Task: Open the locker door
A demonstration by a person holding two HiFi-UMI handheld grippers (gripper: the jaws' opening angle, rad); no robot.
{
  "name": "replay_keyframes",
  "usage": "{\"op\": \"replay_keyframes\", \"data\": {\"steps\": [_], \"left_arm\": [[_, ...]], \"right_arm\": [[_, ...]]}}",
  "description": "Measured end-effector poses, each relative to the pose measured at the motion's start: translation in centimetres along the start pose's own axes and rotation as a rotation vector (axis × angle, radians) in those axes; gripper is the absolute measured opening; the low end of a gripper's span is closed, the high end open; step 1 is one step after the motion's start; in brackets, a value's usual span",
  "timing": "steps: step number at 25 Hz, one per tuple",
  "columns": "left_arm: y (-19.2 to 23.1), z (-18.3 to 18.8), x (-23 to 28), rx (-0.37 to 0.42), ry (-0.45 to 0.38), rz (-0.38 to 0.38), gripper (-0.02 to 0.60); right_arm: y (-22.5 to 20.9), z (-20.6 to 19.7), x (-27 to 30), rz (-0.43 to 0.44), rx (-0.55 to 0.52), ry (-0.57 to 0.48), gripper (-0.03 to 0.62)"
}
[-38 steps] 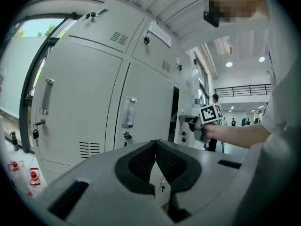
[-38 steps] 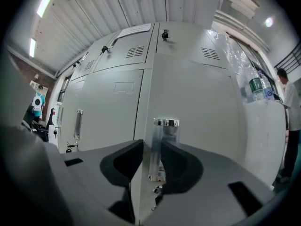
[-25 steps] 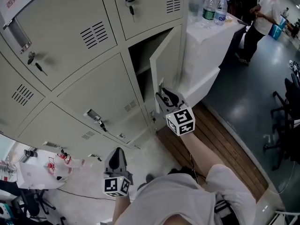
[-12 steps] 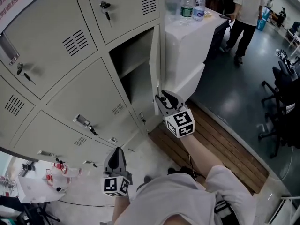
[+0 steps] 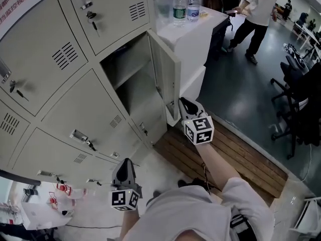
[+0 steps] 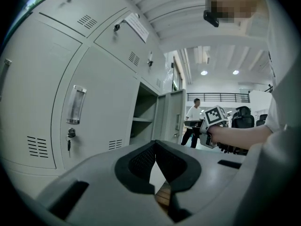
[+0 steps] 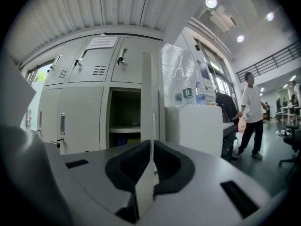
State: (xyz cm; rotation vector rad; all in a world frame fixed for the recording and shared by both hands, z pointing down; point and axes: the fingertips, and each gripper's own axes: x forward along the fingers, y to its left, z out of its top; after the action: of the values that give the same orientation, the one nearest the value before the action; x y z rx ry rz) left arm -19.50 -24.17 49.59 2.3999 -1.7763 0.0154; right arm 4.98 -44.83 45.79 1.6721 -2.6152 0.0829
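Locker door (image 5: 168, 79) between compartment (image 5: 128, 79) on left and counter (image 5: 193, 46) on right, bottles (image 5: 179, 6) atop counter.

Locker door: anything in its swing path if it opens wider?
Nothing loose lies in the arc of the locker door. The white counter stands just beyond its hinge side, so the door would likely stop against the counter's side if swung much wider.

White counter (image 5: 200, 30) with 2 water bottles (image 5: 179, 6) upright on top
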Motion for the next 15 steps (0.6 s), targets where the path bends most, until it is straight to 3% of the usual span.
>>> {"op": "replay_keyframes", "data": {"steps": [5,15], "left_arm": [[-1.1,0.1,0.5,0.005,0.002,-0.033,0.003],[-1.5,0.4,0.4,0.015,-0.004,-0.034,0.003]], "right_arm": [[-2.1,-0.2,-2.0,-0.048,0.0,-0.012,0.018],[-0.4,-0.1,-3.9,-0.001,-0.02,-0.032,0.015]]}}
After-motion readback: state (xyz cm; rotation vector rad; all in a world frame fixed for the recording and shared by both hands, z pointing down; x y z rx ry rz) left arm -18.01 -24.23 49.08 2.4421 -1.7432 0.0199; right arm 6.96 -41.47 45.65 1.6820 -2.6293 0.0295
